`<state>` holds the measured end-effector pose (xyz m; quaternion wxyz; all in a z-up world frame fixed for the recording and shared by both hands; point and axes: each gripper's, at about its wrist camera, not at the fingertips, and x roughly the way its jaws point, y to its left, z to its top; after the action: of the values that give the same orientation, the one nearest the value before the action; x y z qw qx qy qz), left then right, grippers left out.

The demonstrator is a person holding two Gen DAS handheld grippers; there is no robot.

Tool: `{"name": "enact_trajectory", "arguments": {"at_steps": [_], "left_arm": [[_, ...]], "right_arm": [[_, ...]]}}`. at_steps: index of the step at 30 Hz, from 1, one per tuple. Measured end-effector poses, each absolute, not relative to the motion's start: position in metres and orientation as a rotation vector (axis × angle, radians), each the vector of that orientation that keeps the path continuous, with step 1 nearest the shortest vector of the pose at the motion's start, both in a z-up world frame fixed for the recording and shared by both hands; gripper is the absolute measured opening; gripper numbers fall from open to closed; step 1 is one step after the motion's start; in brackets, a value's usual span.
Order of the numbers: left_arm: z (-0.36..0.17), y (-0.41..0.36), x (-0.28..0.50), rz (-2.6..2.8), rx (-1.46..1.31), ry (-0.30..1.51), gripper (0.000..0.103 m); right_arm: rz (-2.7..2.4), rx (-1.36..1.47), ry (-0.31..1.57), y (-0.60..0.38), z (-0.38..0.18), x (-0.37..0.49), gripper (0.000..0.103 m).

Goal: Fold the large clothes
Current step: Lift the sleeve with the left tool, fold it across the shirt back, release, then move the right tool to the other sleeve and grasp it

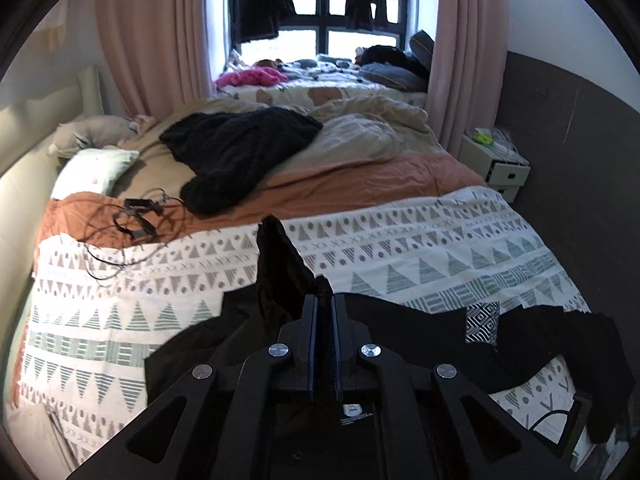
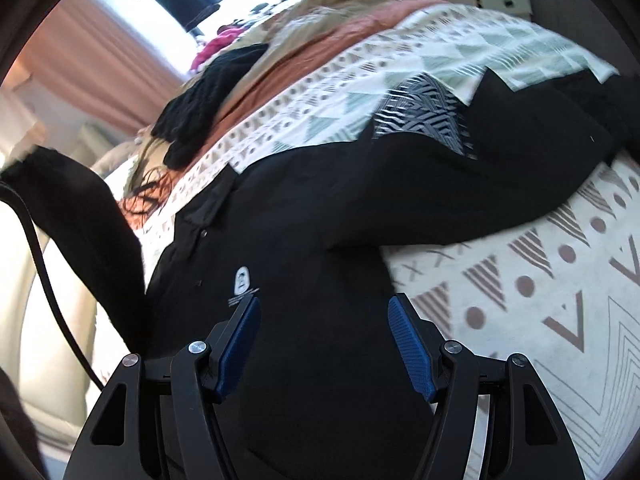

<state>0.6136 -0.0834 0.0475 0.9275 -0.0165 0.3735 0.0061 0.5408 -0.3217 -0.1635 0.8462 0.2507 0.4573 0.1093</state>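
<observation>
The left gripper [image 1: 325, 300] is pinching a fold of the black shirt [image 2: 304, 208], jaws nearly closed on the cloth, while the shirt is lying across the near end of the bed [image 1: 400, 248]. The right gripper [image 2: 324, 320] is hovering over the shirt's body, jaws wide apart and holding nothing. This looks like an early fold; next, the lifted cloth needs carrying over the body.

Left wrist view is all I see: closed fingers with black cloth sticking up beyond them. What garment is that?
Observer: A black shirt. The right wrist view shows small buttons down its front.
Operator: Where is the other tool?
Observer: The right gripper hangs over the shirt's front, its fingers open and holding nothing.
</observation>
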Motion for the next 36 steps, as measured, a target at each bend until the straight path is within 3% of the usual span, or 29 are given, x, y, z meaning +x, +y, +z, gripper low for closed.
{"name": "enact_trajectory", "arguments": {"at_steps": [2,4,7,22,36], "left_arm": [[0.03,-0.097,0.623,-0.045,-0.043,0.809,0.014],[0.017,-0.107,0.626,-0.084,-0.03,0.835,0.037],[0.009,-0.114,0.618,-0.083,0.015,0.808,0.063],[-0.006,-0.001,0.565,0.09,-0.076,0.821,0.065],[-0.063,0.058,0.523,0.195,-0.059,0.865,0.066]], "right_arm": [[0.218,0.555,0.968,-0.334,-0.167,0.544,0.066],[0.197,0.581,0.968,-0.346,-0.171,0.546,0.066],[0.176,0.608,0.978,-0.356,-0.176,0.55,0.066],[0.138,0.635,0.98,-0.364,-0.189,0.559,0.066],[-0.056,0.779,0.854,-0.454,-0.212,0.56,0.066]]}}
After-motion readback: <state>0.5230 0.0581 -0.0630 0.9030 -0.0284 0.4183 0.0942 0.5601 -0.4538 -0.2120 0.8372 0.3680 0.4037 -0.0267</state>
